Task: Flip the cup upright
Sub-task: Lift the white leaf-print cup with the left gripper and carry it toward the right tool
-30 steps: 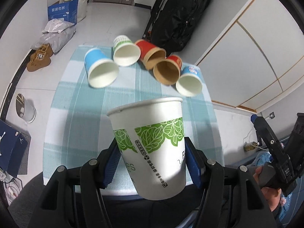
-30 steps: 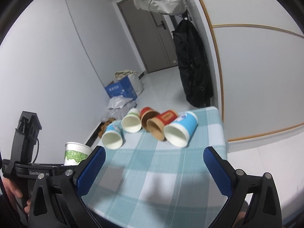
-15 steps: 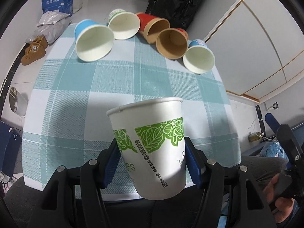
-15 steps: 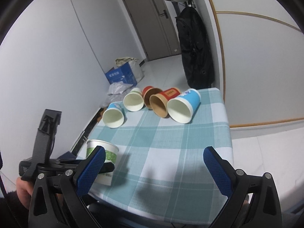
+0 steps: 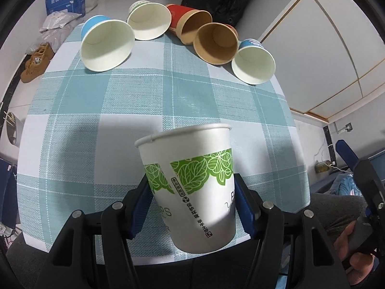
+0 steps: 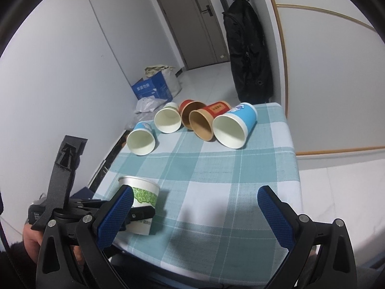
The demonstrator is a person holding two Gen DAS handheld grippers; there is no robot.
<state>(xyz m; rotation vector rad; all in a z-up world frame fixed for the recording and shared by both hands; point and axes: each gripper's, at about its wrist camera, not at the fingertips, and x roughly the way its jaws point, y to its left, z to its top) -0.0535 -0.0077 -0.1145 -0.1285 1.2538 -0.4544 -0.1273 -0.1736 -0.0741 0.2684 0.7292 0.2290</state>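
Note:
My left gripper is shut on a white paper cup with a green leaf band. The cup is upright, mouth up, at the near edge of the checked tablecloth; I cannot tell whether its base touches the cloth. It also shows in the right wrist view, near the table's front left corner. My right gripper is open and empty above the table's near edge. Several other cups lie on their sides at the far end: a blue one, a white one, a red one.
A brown cup and a second blue cup lie at the far right of the row. A black bag hangs by the wall beyond the table. A blue box and shoes are on the floor to the left.
My left gripper has come down and forward with the upright cup, from above the table's front edge to low over the cloth. My right gripper stays open and has risen slightly.

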